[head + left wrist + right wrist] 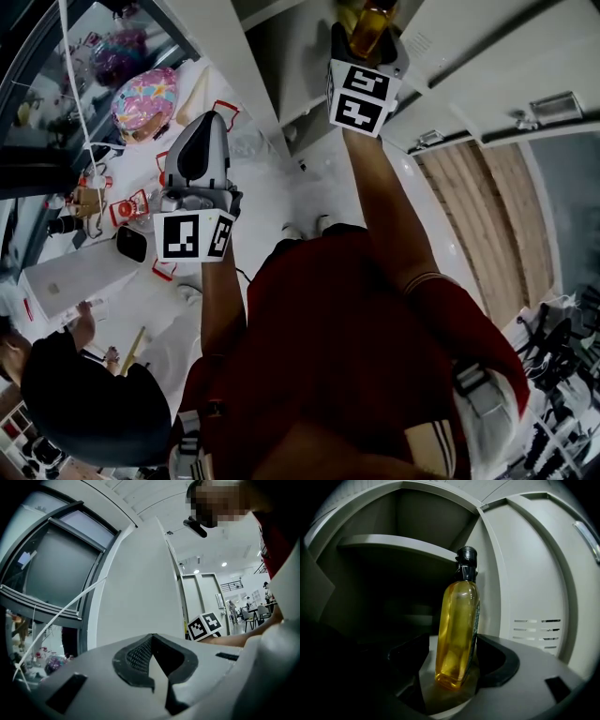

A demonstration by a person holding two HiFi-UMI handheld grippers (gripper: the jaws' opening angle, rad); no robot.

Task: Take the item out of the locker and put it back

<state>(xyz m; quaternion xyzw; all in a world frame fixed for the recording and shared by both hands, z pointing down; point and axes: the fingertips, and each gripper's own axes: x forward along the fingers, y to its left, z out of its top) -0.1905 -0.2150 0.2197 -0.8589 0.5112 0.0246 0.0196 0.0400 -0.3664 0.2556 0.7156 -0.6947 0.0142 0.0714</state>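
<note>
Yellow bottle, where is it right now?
Right gripper view, centre: the yellow bottle stands clamped in the right gripper, in front of the open locker and its shelf.

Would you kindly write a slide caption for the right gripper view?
Right gripper clamps a black-capped yellow bottle in front of the open locker.

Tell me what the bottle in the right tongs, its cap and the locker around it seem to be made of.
The bottle looks like clear glossy plastic or glass; which one I cannot tell. Amber liquid shows through. Its cap is black, ribbed and matte, probably plastic. The locker looks like pale painted sheet metal, smooth satin, with punched vent slots.
</note>
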